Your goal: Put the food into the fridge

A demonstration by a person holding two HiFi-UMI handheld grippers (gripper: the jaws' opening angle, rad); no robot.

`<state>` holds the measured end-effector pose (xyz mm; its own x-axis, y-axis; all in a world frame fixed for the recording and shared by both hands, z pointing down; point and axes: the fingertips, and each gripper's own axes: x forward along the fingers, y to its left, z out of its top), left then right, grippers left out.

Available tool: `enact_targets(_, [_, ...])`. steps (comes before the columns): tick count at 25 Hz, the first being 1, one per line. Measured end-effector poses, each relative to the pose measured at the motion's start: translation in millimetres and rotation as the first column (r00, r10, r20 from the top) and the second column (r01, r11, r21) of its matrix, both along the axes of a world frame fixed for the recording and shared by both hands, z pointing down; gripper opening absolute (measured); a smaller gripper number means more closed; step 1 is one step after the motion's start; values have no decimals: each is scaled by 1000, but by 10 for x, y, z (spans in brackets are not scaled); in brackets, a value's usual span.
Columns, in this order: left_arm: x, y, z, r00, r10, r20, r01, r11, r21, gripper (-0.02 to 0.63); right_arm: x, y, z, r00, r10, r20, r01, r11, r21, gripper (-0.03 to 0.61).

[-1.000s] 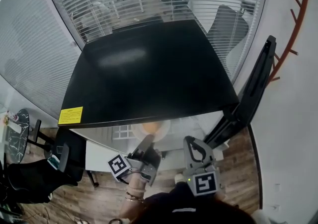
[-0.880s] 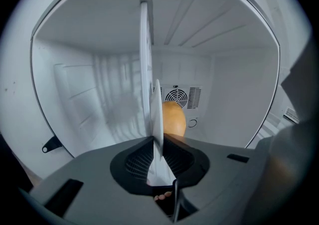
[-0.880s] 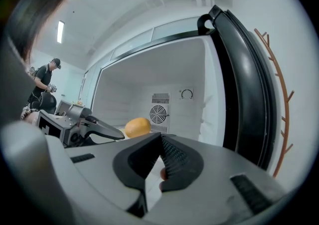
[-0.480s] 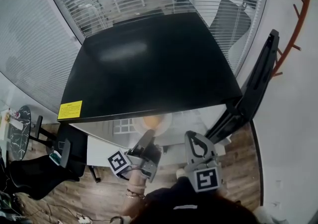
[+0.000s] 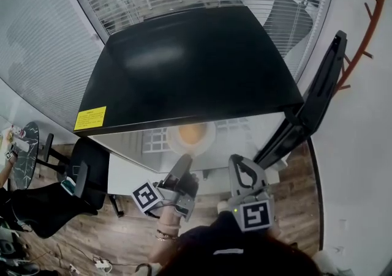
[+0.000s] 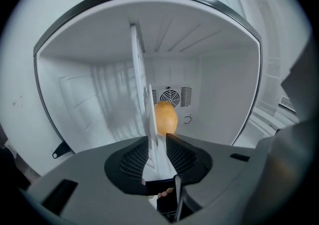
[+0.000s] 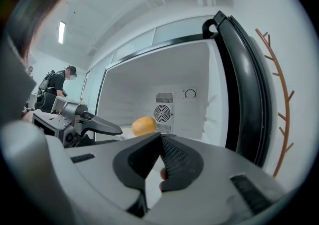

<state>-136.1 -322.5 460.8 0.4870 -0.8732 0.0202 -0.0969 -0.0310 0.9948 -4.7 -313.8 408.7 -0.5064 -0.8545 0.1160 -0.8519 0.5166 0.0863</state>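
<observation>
An orange round food lies on a white plate on the floor of the open fridge. My left gripper is rolled on its side at the fridge mouth. Its jaws are opening, and the plate's rim runs edge-on between them without being pressed; the food lies just beyond the left gripper. My right gripper hangs to the right of it, shut on nothing, its tips touching. In the right gripper view the food shows ahead and the left gripper at the left.
The fridge door stands open at the right. A fan grille and dial are on the fridge's back wall. A black chair and a person's legs are at the left, on wooden floor. Glass wall with blinds behind.
The head view has tipped, so more of the fridge's inside and the whole plate now show. The plate lies farther from the left gripper's tip than before. The right gripper has barely moved.
</observation>
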Motion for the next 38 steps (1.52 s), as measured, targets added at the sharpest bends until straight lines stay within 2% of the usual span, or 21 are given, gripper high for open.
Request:
enact_targets(3, [-49,87,-51,999,-11,36,11,1000,21,102,-27,65,-6,1000,0,3,0,1000,-3,-2])
enact_targets(5, [-95,151,-77,997,-23,71,21,999,29,39,-49,117,-13,1000,0,-5,0,1000,-1,-2])
enact_targets(11, [-198,371,-123,992,-27,126,20,998,56,38,-162,303,-30,1000,5,-14,-5,1000,-2,-2])
enact_targets(16, [-153,549,-194,980,12,201,-28,997,76,38,-220,456,-62,1000,0,-13,0,1000,0,-2])
enact_targets(23, [-80,788,-344,922,37,386,-99,985,141,37,-255,691,-79,1000,9,-21,-10,1000,-7,-2])
enact_targets(25, [-79,870,-354,912,45,408,-111,984,140,0,-271,767,-81,1000,9,-24,-9,1000,-12,-2])
enact_targets(29, [-115,1027,-367,908,47,417,-115,983,140,0,-327,914,-85,999,6,-32,-6,1000,-12,-2])
enact_targets(34, [-140,1218,-410,888,38,459,-121,981,153,0,-353,1107,-99,999,13,-33,-13,1000,-16,-2])
enact_targets(38, [-159,1370,-428,848,25,529,-128,979,158,0,-374,1254,-118,1000,14,-26,-14,1000,-21,-2])
